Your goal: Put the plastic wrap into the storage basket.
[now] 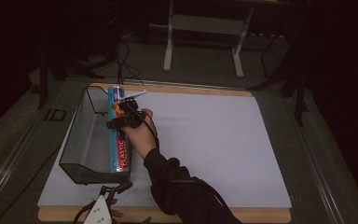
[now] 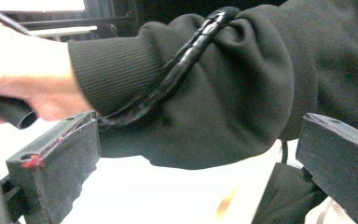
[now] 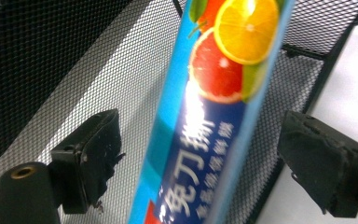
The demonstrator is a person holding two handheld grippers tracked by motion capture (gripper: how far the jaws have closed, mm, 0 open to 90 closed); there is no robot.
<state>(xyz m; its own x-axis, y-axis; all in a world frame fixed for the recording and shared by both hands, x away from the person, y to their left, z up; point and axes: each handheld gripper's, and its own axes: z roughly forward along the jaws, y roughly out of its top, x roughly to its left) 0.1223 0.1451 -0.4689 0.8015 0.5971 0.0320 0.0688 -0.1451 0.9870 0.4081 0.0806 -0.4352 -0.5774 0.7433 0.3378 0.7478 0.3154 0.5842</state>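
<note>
From the high view, a black wire-mesh basket [image 1: 81,140] sits at the left of the bench [image 1: 205,140], which is covered by a pale, smooth sheet with a wooden edge showing at front and back. A long blue box of plastic wrap [image 1: 119,135] lies along the basket's right side, its red end panel reading "PLASTIC". The right gripper [image 1: 126,112] hovers over the box's far half, held by a hand [image 1: 142,133] in a dark sleeve [image 1: 182,186].

The right gripper view adds what the high view cannot — the box's glossy printed face [image 3: 205,121] with sliced citrus fruit and white characters, and fine mesh behind it. The jaws stand apart on either side of the box, not touching it.

The left gripper [image 1: 103,205] rests at the bench's near edge. Its own view faces the ribbed cuff [image 2: 116,70] and a shiny black cable [image 2: 182,70] — jaws wide apart, gripping nothing.
</note>
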